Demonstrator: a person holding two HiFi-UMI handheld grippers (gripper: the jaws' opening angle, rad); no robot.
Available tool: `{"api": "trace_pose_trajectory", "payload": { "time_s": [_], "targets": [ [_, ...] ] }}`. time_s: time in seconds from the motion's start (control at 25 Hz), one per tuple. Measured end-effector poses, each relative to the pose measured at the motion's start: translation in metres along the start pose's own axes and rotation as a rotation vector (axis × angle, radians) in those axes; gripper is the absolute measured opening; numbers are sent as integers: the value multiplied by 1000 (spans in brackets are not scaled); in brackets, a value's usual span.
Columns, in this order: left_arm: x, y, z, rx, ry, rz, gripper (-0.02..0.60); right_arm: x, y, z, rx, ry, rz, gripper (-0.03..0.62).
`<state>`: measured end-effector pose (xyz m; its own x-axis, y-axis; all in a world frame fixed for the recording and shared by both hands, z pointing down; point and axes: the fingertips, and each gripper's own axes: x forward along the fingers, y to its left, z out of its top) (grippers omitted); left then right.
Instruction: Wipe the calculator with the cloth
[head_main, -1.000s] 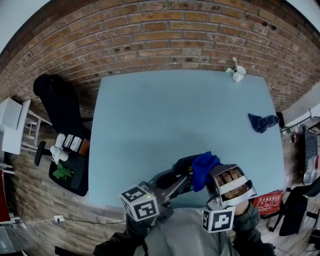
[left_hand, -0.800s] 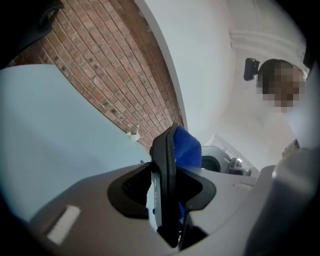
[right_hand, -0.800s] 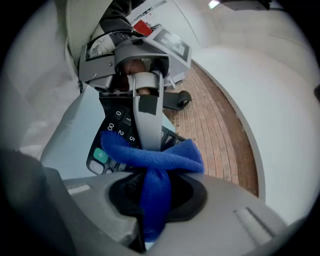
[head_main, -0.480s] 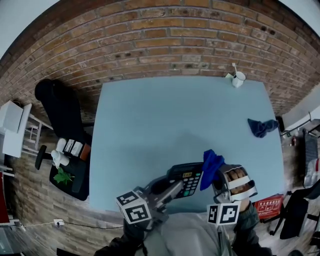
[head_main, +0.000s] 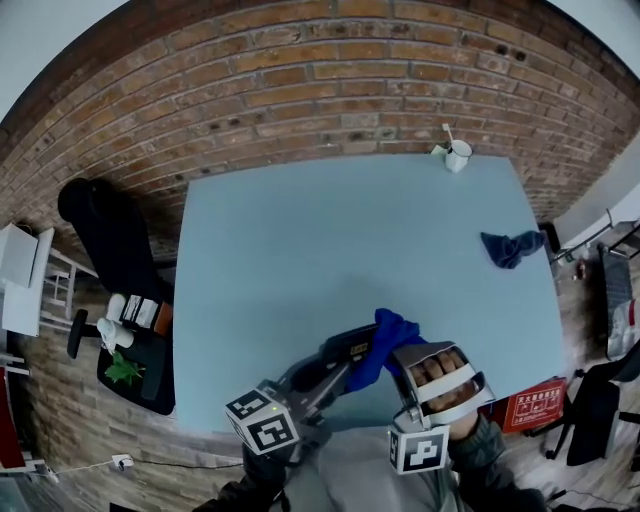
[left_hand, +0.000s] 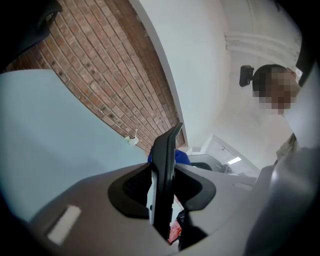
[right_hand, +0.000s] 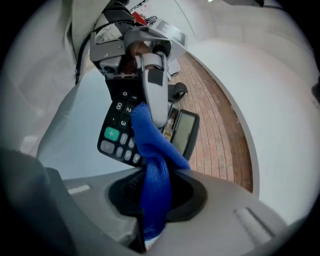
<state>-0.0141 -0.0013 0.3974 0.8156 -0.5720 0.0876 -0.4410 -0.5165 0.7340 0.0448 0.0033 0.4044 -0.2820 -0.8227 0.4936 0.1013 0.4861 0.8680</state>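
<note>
Pinching the blue cloth (right_hand: 151, 150), the right gripper (right_hand: 153, 202) holds it against the keys of the calculator (right_hand: 116, 140) at 12 o'clock from its jaws. The left gripper (left_hand: 163, 200) clamps that calculator edge-on above the table (head_main: 330, 230), near its 6 o'clock edge. A second cloth (head_main: 508, 247) lies at 3 o'clock.

Lt blue table (head_main: 300, 250) w/ white mug (head_main: 457, 155) at far rt corner, dark blue rag (head_main: 510, 247) nr rt edge.
</note>
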Motion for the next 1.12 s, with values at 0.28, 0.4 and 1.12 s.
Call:
{"api": "trace_pose_trajectory", "payload": {
  "time_s": [0.28,0.4,1.12],
  "targets": [
    [6,0,-9,14,14,34,121,-12,-28,36,-17,-110,-47,52],
    [2,1,-6,12,5,34,121,-4,-27,9,142,-104,-25,52],
    [-11,14,18,-174,-127,7,120,-4,0,5,47,-94,5,52]
  ]
}}
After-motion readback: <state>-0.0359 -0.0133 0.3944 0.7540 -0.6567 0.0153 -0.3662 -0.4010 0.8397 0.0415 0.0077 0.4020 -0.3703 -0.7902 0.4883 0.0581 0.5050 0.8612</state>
